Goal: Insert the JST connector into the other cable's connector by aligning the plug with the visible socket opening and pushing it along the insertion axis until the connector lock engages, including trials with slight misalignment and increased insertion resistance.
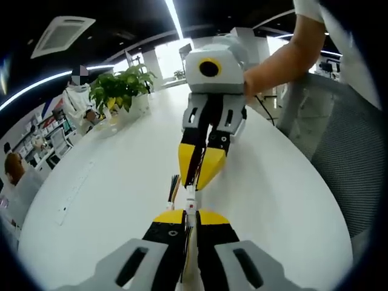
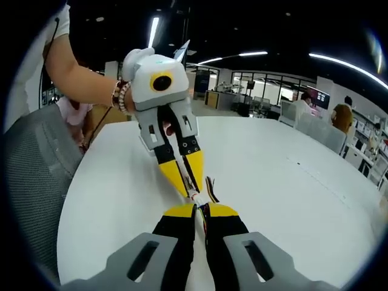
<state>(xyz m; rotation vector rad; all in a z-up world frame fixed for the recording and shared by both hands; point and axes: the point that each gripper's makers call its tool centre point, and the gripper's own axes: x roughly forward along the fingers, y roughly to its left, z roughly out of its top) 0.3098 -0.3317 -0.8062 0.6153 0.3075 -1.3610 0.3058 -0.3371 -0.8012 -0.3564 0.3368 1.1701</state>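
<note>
Left gripper [image 1: 189, 219] pinched narrow on cable w/ white connector [image 1: 190, 203], tip-to-tip w/ right gripper [image 1: 200, 170] also clamped on its cable, above white table [image 1: 109, 200].

Your left gripper view looks along its own jaws, close above the white table [image 1: 109, 182], straight at the right gripper [image 1: 202, 176]. Your right gripper view faces back at the left gripper [image 2: 189, 182]. Both share the tabletop between the nearly meeting tips.
</note>
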